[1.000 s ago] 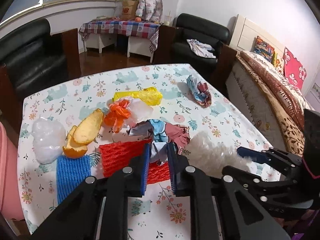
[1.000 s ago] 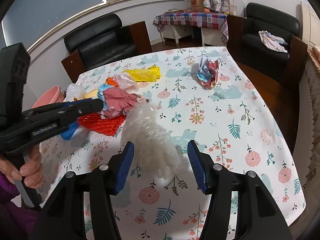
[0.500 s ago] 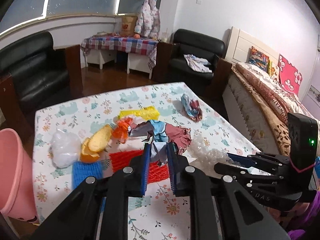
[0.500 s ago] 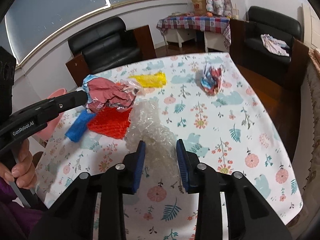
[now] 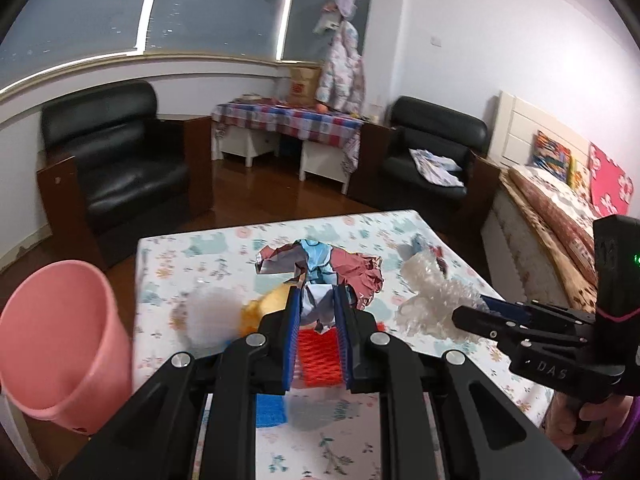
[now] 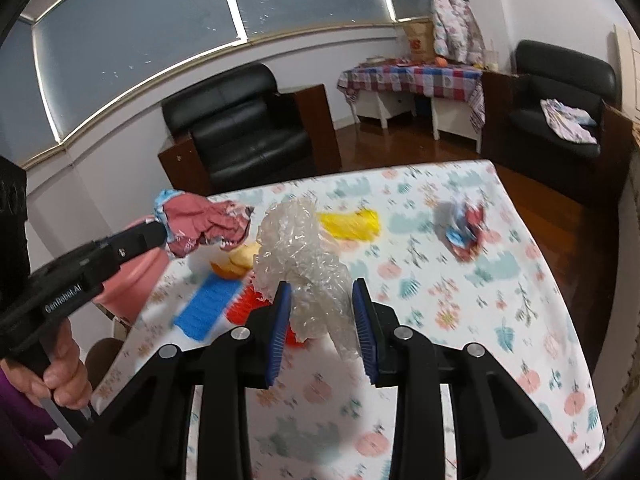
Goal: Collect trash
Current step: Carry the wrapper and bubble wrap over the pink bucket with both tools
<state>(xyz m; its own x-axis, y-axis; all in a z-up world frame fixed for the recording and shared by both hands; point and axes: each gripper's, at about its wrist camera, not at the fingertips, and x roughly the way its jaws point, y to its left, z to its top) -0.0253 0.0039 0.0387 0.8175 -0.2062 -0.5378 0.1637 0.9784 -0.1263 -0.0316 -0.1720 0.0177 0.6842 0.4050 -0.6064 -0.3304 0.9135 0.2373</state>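
Above the floral table (image 6: 460, 288), left tongs (image 5: 317, 304) clamping crumpled paper (image 5: 320, 264), right tongs (image 6: 320, 304) gripping bubble wrap (image 6: 308, 256)

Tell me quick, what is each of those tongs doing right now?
Left tongs: closed on a crumpled paper wrapper, lifted off the table.
Right tongs: closed on a clear plastic wrap wad, also lifted.

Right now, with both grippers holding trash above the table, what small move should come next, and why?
Probably swing the left gripper, shut on the crumpled wrapper, left over the pink bin beside the table. The right gripper already holds the clear plastic and could follow.
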